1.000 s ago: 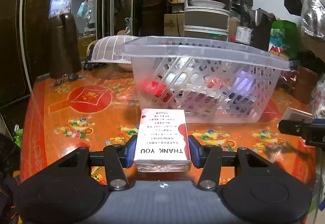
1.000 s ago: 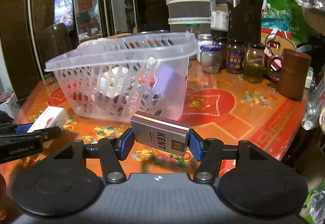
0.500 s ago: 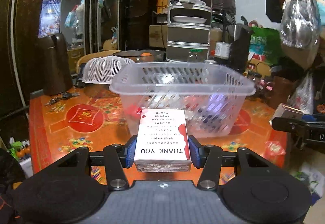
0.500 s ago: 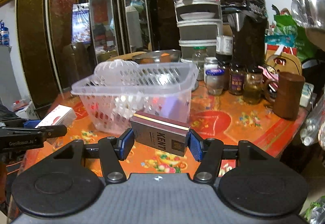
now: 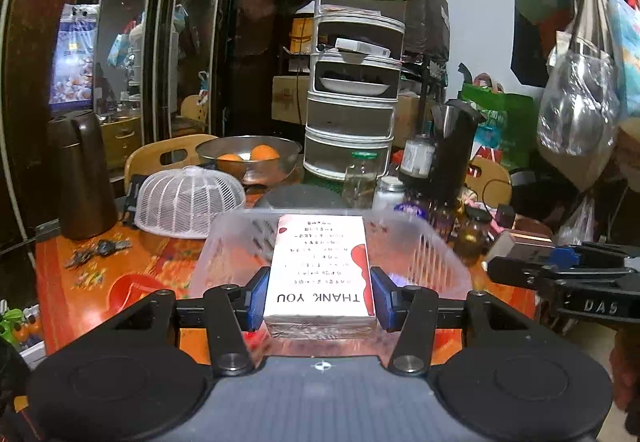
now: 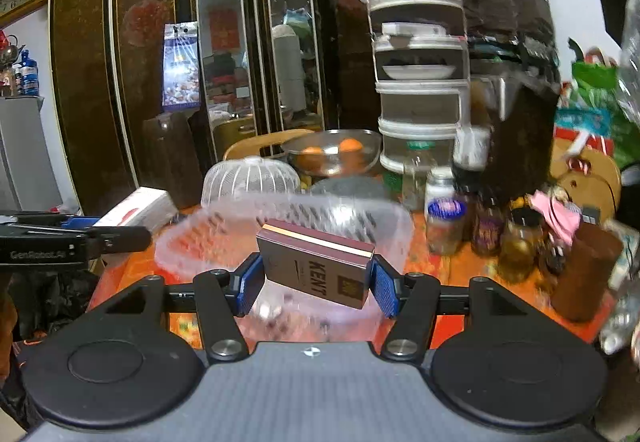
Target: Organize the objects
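My left gripper (image 5: 320, 298) is shut on a white box printed THANK YOU (image 5: 320, 266) and holds it above the clear plastic basket (image 5: 224, 238). My right gripper (image 6: 314, 284) is shut on a grey KENT cigarette pack (image 6: 316, 266), tilted, above the same basket (image 6: 180, 242). In the left wrist view the right gripper (image 5: 560, 274) shows at the right with its pack. In the right wrist view the left gripper (image 6: 72, 238) shows at the left with the white box (image 6: 136, 203). The basket's contents are blurred.
The orange patterned table (image 5: 80, 274) carries a white mesh food cover (image 5: 188, 201), a steel bowl with oranges (image 5: 248, 153), a brown thermos (image 5: 80, 177), keys (image 5: 96, 250), several jars (image 6: 444, 217), a brown cup (image 6: 584, 274) and a stacked white food rack (image 5: 352, 81).
Both grippers have risen and moved forward, from beside the basket at table height to above its open top. Each keeps its box.
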`<state>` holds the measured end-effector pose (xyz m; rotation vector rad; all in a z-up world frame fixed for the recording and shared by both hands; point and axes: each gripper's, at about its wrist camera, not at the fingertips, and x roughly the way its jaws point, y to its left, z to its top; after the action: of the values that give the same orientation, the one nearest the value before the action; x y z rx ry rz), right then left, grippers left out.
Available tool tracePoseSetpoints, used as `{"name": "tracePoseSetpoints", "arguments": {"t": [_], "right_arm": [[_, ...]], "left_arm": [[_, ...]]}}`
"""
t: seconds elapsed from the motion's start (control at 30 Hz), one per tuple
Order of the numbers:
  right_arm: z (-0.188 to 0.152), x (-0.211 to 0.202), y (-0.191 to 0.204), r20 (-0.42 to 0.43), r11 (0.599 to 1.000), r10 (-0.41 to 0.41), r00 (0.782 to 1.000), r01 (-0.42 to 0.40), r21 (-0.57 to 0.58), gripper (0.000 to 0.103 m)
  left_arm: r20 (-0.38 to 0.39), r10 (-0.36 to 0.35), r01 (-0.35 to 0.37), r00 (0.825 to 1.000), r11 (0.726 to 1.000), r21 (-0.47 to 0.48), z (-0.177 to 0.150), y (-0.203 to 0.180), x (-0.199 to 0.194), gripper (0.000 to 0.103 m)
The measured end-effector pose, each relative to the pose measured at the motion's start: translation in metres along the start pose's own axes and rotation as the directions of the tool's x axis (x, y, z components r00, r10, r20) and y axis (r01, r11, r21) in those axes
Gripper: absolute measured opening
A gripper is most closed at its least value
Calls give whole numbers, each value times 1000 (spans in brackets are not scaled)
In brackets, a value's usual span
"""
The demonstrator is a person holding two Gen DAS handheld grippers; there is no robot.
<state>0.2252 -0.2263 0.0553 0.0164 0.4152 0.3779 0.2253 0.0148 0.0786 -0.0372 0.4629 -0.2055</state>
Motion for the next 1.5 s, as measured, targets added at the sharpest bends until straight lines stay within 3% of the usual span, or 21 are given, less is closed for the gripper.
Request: {"name": "tracePoseSetpoints", "arguments": {"t": [0.17,0.37,0.8,0.87,0.97,1.07,1.13,1.23,1.33,1.5], "right_arm": [[26,40,-4,-24,1000,17,1000,-17,0,60],[38,79,-10,-72,1000,-20,997,19,-7,60],[16,143,-11,-227,999,32,973,-31,10,62],[14,147,-12,-243,999,43,969,-41,15,65],[13,145,-11,-223,1000,22,975,-22,2,81],[13,139,-13,-200,1000,26,979,-26,7,84],[14,133,-15,-186,999,32,982,-29,18,91],[13,117,-17,-130,1000,15,991,-14,8,102],[13,99,-21,-86,999,24,996,-22,23,103],[9,76,-22,-102,999,9,995,-4,48,103]], "left_arm": [[-39,40,-40,998,999,1,31,-1,43,55],[-92,48,-51,995,998,-31,42,12,81,55],[-244,60,-79,968,995,-67,16,34,154,55],[-241,56,-74,969,995,-66,13,35,155,56],[-219,67,-86,973,993,-77,13,36,152,72],[-194,57,-73,979,994,-78,13,35,145,77],[-159,44,-57,986,995,-79,13,34,135,85],[-96,30,-38,995,996,-82,10,34,116,87],[-41,6,-9,999,997,-74,2,32,93,100],[-44,-71,66,997,992,-111,-9,35,70,100]]}}
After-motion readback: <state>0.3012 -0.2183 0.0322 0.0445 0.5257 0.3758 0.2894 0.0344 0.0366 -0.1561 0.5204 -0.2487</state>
